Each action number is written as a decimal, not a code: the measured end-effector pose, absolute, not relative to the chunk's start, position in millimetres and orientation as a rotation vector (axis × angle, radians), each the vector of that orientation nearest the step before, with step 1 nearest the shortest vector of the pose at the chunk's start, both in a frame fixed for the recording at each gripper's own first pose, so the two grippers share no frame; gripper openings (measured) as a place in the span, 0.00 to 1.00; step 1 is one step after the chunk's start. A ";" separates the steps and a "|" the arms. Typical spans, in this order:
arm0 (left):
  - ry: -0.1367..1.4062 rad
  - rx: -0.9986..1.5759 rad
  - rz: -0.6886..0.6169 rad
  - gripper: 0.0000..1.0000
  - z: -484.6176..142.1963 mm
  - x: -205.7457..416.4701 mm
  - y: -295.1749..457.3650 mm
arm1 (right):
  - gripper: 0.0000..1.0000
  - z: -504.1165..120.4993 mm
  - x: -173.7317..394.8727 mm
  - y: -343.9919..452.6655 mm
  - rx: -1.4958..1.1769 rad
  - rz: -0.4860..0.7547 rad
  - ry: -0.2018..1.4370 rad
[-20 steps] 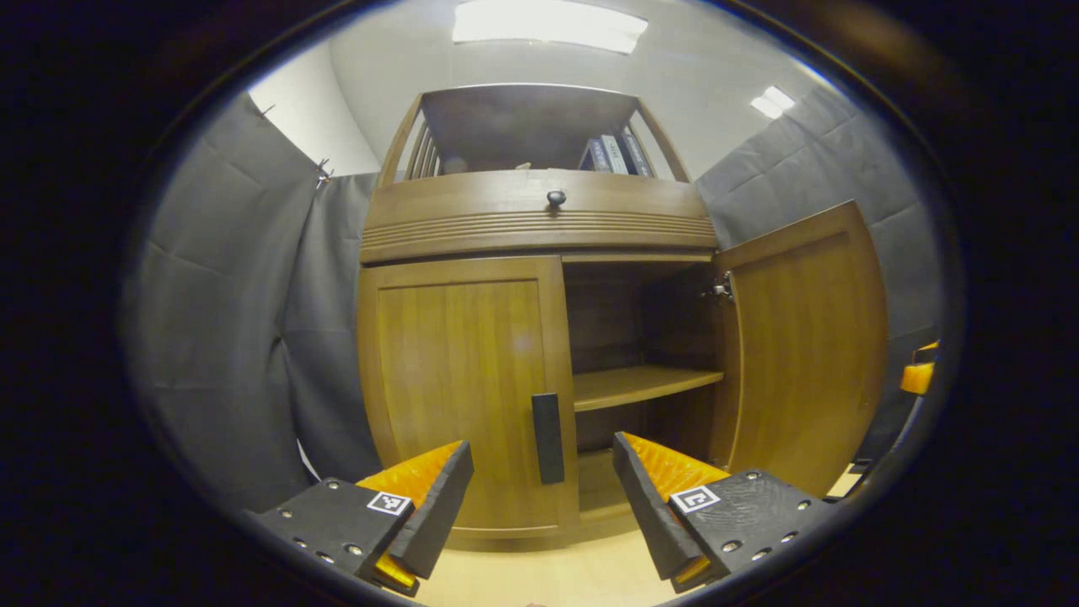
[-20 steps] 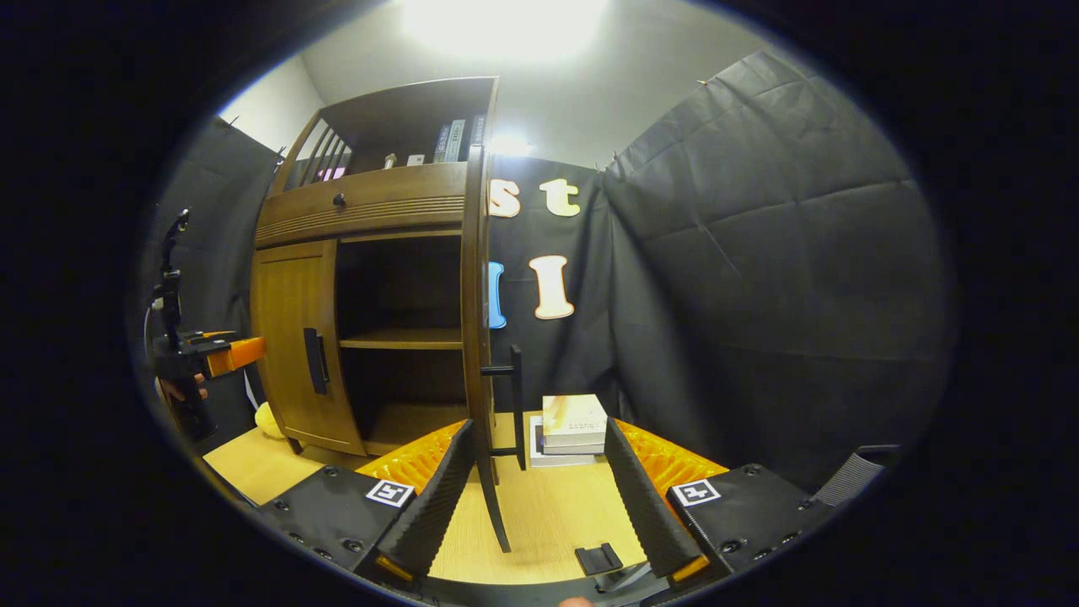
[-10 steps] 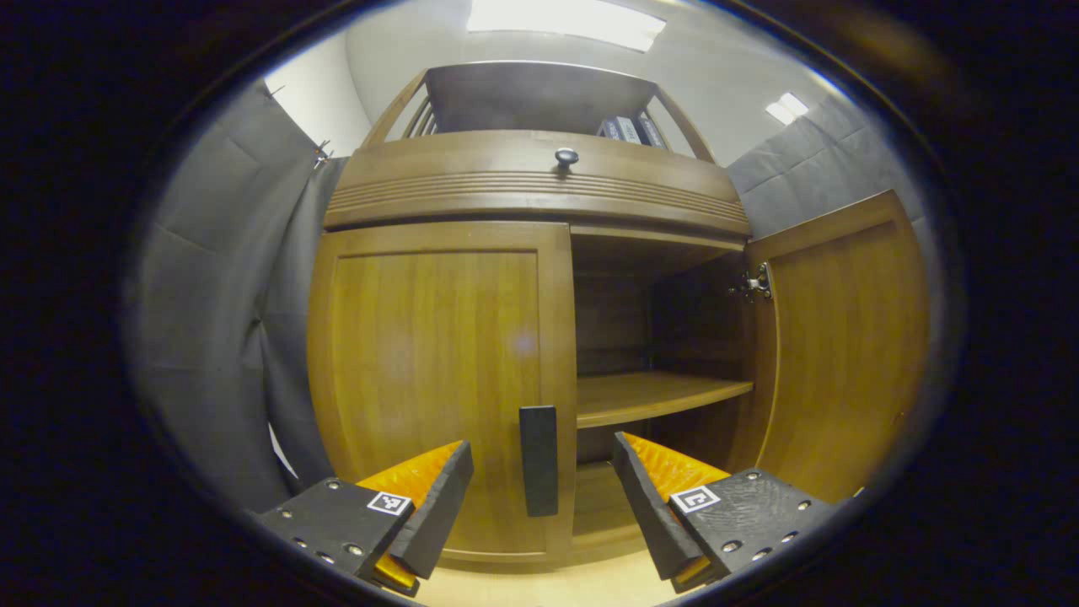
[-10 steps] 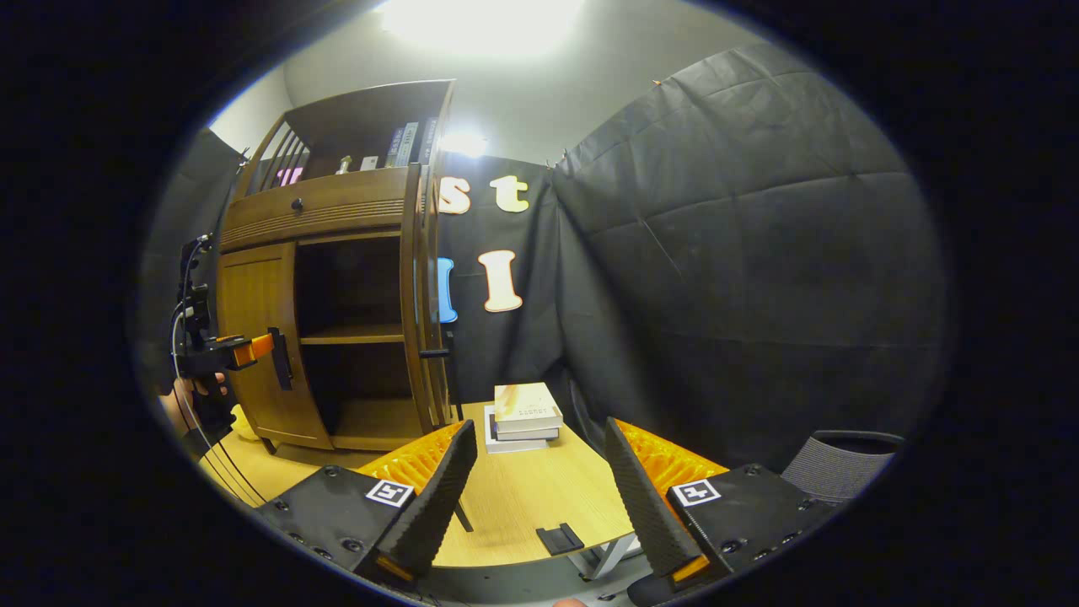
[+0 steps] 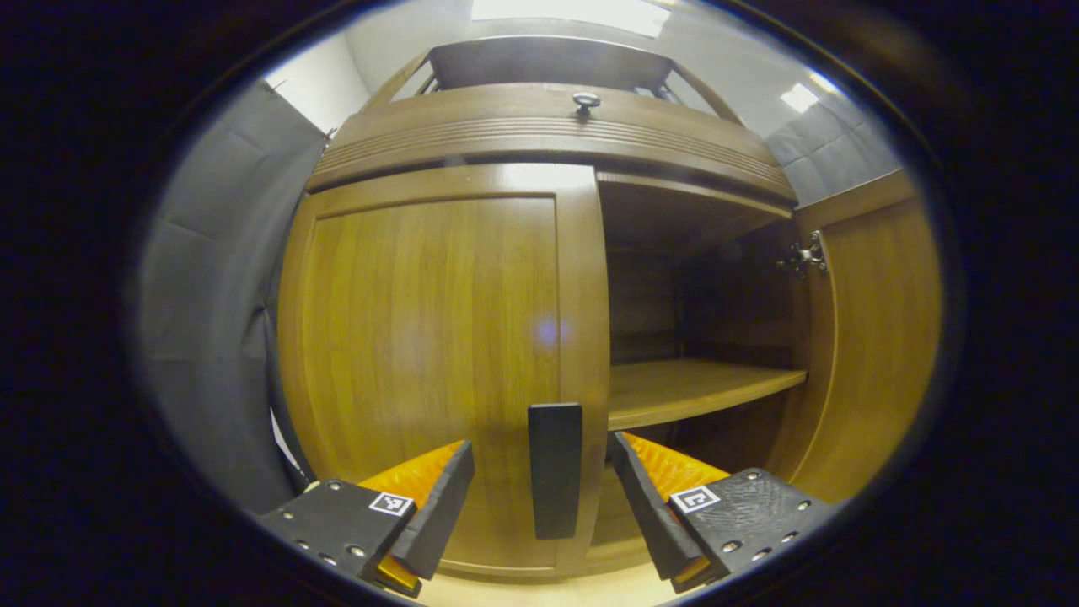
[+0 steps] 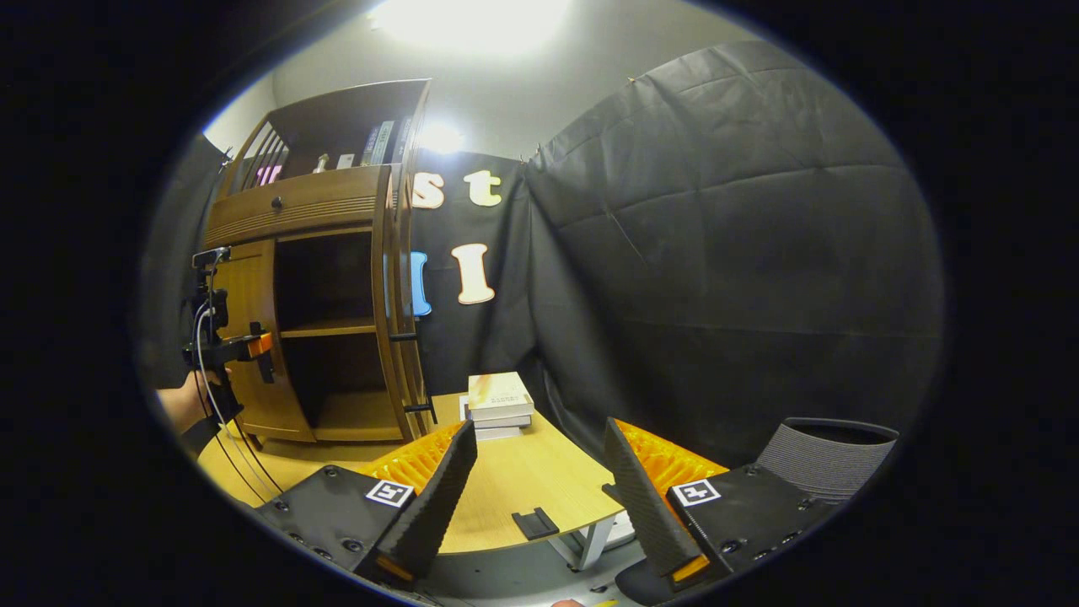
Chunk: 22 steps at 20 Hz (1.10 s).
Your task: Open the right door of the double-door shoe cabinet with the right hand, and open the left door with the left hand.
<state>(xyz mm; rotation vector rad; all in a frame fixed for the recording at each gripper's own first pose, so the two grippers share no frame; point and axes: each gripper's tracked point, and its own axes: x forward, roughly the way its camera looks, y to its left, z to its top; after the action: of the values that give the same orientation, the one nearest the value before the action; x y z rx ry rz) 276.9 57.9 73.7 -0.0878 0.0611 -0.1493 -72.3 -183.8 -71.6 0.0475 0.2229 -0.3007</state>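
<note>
— At the front of the shoe cabinet [image 5: 539, 135], what've you got on the L side?

— I've got the left gripper [image 5: 539, 497] right up at the left door [image 5: 430, 337], door shut. Its dark bar handle [image 5: 555, 470] stands upright between my fingers [image 5: 438, 506], which are spread wide w/ a gap on both sides, gripping nothing. In the right gripper view I see that gripper w/ the hand [image 6: 181, 405] holding it, at the door front.

— And the R side?

— Right door [image 5: 872, 337] is swung wide open; inside shelf [image 5: 691, 389] visible, hinge [image 5: 805, 255] near the door's top. My right gripper [image 6: 539, 497] is well apart from the cabinet, over the table [image 6: 523, 497] edge, fingers wide apart, holding nothing. Stack of books [image 6: 499, 405] sits on the table near the open door's handle [image 6: 419, 371].
</note>
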 end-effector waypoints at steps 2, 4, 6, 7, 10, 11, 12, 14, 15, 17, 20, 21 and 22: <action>0.064 -0.082 -0.150 0.77 70.4 284.4 55.6 | 0.93 -72.0 -71.6 -182.5 0.048 -0.297 0.225; 0.073 -0.074 -0.160 0.62 67.0 285.9 52.4 | 0.93 -72.6 -71.7 -180.2 0.049 -0.289 0.226; 0.095 -0.068 -0.174 0.48 60.9 290.0 48.4 | 0.95 -74.0 -70.6 -177.4 0.050 -0.278 0.228; 0.099 -0.080 -0.174 0.41 60.1 294.8 46.6 | 0.95 -75.3 -69.5 -175.5 0.051 -0.272 0.228; 0.123 -0.068 -0.168 0.27 59.9 290.2 47.8 | 0.93 -75.5 -65.8 -170.6 0.049 -0.250 0.229; 0.130 -0.073 -0.170 0.22 60.9 287.0 48.4 | 0.93 -75.2 -64.0 -168.9 0.047 -0.243 0.228; 0.132 -0.078 -0.172 0.24 61.3 286.6 47.9 | 0.93 -74.2 -63.0 -168.3 0.046 -0.237 0.225; 0.126 -0.086 -0.179 0.24 64.3 279.7 49.8 | 0.93 -73.1 -60.2 -165.1 0.049 -0.223 0.221; 0.123 -0.087 -0.181 0.24 65.1 273.3 51.0 | 0.93 -73.8 -59.7 -163.5 0.053 -0.214 0.220; 0.120 -0.089 -0.186 0.24 65.1 257.5 56.9 | 0.93 -73.6 -55.6 -158.7 0.059 -0.195 0.220; 0.115 -0.093 -0.193 0.23 67.6 236.3 64.9 | 0.93 -72.7 -49.6 -150.3 0.066 -0.163 0.217; 0.114 -0.095 -0.196 0.22 67.9 230.0 68.0 | 0.93 -72.4 -46.6 -145.7 0.067 -0.149 0.216; 0.116 -0.097 -0.199 0.22 69.0 223.2 71.1 | 0.93 -72.2 -43.6 -141.4 0.066 -0.135 0.215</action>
<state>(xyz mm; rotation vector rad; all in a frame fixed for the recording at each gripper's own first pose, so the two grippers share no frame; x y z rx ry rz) 223.2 71.1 69.0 -0.0970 0.1156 -0.1987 -43.6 -141.4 -72.2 0.0658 0.2152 -0.1347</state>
